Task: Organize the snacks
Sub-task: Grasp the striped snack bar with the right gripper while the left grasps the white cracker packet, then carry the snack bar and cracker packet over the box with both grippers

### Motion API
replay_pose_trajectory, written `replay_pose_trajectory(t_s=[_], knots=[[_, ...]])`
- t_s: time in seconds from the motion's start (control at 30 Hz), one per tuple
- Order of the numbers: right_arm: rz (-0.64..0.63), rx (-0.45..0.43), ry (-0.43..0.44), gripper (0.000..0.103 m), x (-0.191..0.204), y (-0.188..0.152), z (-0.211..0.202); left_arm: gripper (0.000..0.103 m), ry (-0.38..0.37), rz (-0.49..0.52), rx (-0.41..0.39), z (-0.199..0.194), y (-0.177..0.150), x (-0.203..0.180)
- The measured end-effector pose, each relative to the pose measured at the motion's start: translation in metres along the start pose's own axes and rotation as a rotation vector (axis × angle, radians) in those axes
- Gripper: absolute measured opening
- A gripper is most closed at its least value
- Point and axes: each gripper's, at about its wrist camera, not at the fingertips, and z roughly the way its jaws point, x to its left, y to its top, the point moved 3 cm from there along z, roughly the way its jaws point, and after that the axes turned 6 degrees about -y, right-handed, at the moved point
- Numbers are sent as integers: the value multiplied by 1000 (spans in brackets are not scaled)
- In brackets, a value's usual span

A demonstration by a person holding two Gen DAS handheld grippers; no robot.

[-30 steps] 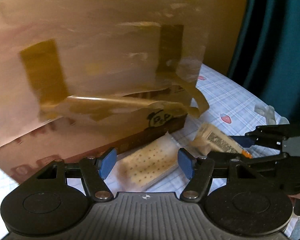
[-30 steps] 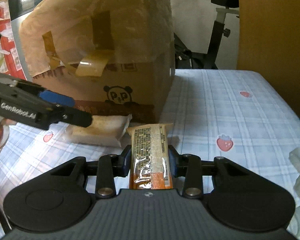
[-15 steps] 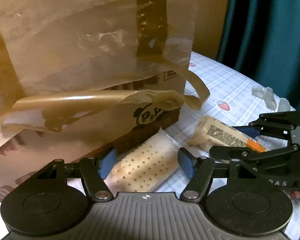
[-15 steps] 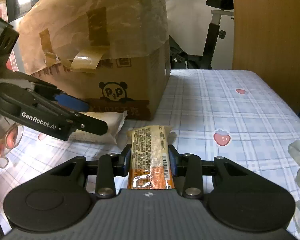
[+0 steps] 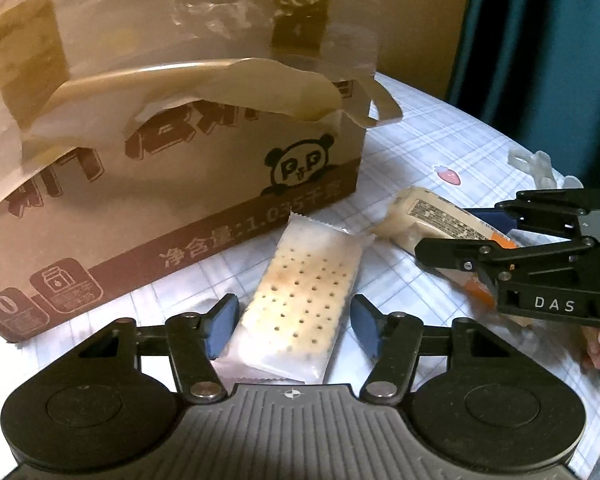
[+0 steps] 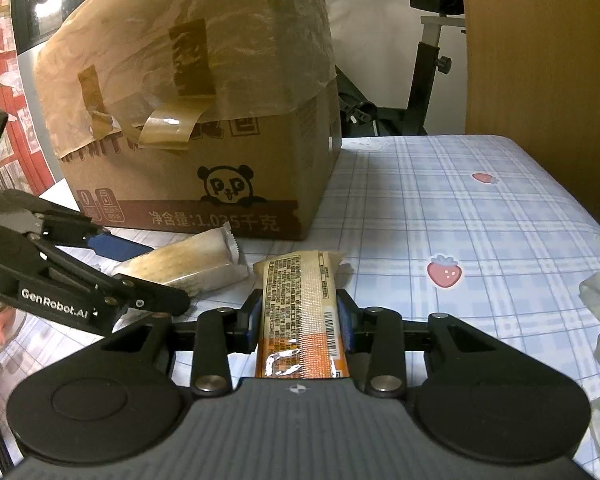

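The left gripper (image 5: pixel 292 328) is spread apart, its blue pads flanking but not touching the cracker packet (image 5: pixel 300 300), which lies flat on the checked tablecloth (image 6: pixel 460 216) just before the cardboard box (image 6: pixel 204 184). The right gripper (image 6: pixel 300 320) is clamped on the orange-ended snack bar (image 6: pixel 300 304). Bare cloth extends right of the box.

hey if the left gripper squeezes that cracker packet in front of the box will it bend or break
The cracker packet probably stays stiff: flat perforated crackers fill its clear wrapper. They look brittle, so a hard squeeze from the open left gripper may crack them. The glossy film could slip.
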Motion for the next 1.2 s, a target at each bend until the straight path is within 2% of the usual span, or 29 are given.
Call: replay_pose_trajectory(t_s=[0.3, 0.4, 0.47, 0.53, 0.7, 0.93, 1.07, 1.2], knots=[[10, 1, 12, 40, -1, 0, 0, 65, 10, -21, -2, 6, 12, -2], [12, 0, 14, 40, -1, 0, 0, 60, 29, -44, -18, 4, 7, -5], [15, 0, 16, 40, -2, 0, 0, 53, 50, -69, -28, -6, 1, -3], [21, 0, 21, 40, -2, 0, 0, 51, 75, -93, -32, -13, -8, 0], [29, -1, 26, 40, -3, 0, -1, 50, 162, -189, -41, -44, -41, 12], [7, 0, 10, 41, 0, 0, -1, 49, 238, -352, -77, -86, -84, 39], [-38, 10, -13, 41, 7, 0, 0, 49, 268, -384, -105, -105, -91, 49], [-47, 31, 24, 38, 13, 2, -9, 49, 284, -370, -165, -119, -79, 43]])
